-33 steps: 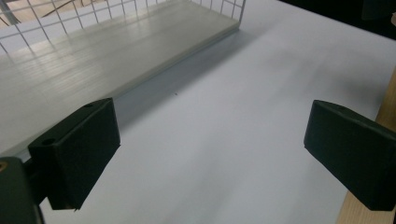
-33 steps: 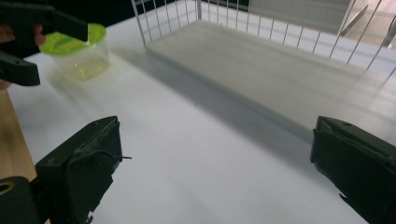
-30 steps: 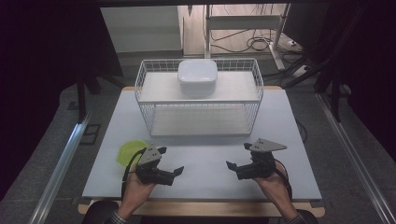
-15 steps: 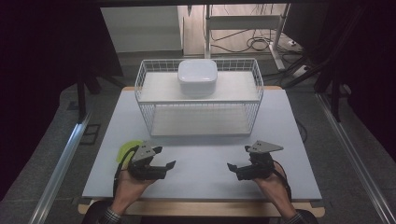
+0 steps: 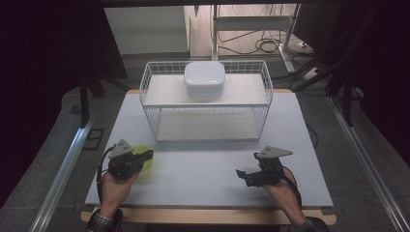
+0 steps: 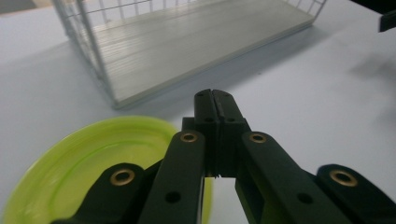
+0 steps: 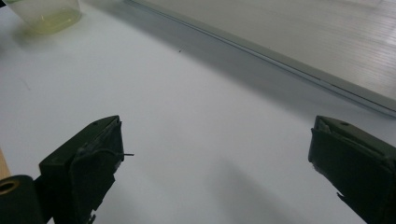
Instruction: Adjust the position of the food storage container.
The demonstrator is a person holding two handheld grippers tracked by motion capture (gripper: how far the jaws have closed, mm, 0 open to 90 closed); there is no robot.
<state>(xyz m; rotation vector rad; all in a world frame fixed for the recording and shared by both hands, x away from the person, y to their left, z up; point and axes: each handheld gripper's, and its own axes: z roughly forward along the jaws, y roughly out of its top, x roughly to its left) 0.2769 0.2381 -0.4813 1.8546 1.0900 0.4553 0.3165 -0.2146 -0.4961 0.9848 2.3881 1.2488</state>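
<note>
White wire basket [image 5: 205,104] stands at the far middle of the pale table [image 5: 208,169], with two shelf levels; a white lidded container [image 5: 204,79] sits on its upper shelf, toward the centre. In the left gripper view the basket's lower shelf [image 6: 187,42] lies ahead, bare.

Left gripper [image 5: 145,157] is held near the table's front left, over a yellow-green shallow bowl [image 5: 145,162]. Its jaws are pressed together with no gap visible, nothing between them (confirmed in the left gripper view, where the tips [image 6: 215,100] meet above the bowl's near rim [image 6: 107,158]). Whether the jaws touch the bowl cannot be determined.

Right gripper [image 5: 241,175] is held at the front right, well apart from the left one and from the basket. Its jaws stand wide apart with only bare table between them, as the right gripper view [image 7: 215,154] shows. That view also takes in the bowl [image 7: 46,16] at its upper left corner and the basket's lower edge [image 7: 280,56] running across the top.

Both hands come in from the table's near edge, a left hand [image 5: 115,186] and a right hand [image 5: 280,191].
</note>
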